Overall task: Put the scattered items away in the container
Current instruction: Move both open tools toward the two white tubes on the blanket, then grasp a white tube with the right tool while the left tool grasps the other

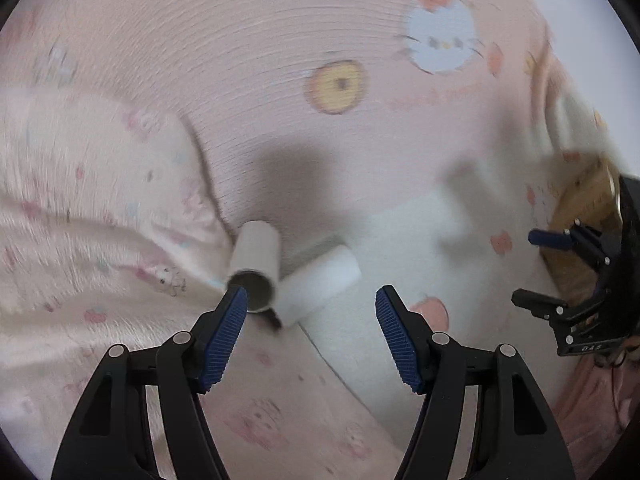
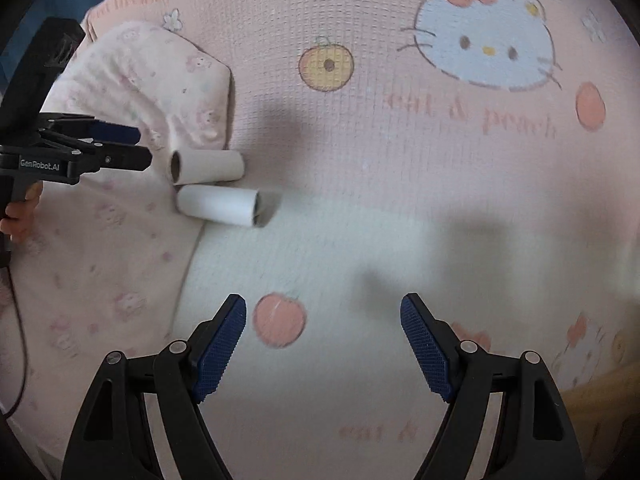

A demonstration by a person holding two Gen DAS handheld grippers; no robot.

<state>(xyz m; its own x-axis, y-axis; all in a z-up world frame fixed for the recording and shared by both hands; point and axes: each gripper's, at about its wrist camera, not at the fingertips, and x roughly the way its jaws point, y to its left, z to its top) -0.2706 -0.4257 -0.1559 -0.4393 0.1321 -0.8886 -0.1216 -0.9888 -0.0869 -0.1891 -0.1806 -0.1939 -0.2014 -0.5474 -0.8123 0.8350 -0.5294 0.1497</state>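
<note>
Two white cardboard tubes lie side by side on a pink cartoon-print bedsheet. In the left wrist view one tube (image 1: 256, 264) shows its hollow end just beyond my left fingertip, and the second tube (image 1: 320, 284) lies to its right. My left gripper (image 1: 310, 300) is open, hovering just short of them, with nothing between its fingers. In the right wrist view the upper tube (image 2: 208, 166) and lower tube (image 2: 220, 204) lie far ahead at the left. My right gripper (image 2: 322, 308) is open and empty over the sheet. The left gripper (image 2: 120, 148) shows at that view's left edge.
A folded pale blanket (image 1: 80, 200) with small prints lies left of the tubes, and it also shows as the blanket (image 2: 140, 84) in the right wrist view. A brown wooden surface (image 1: 588, 216) shows at the right edge behind the right gripper (image 1: 560, 272). A person's hand (image 2: 20, 216) holds the left gripper's handle.
</note>
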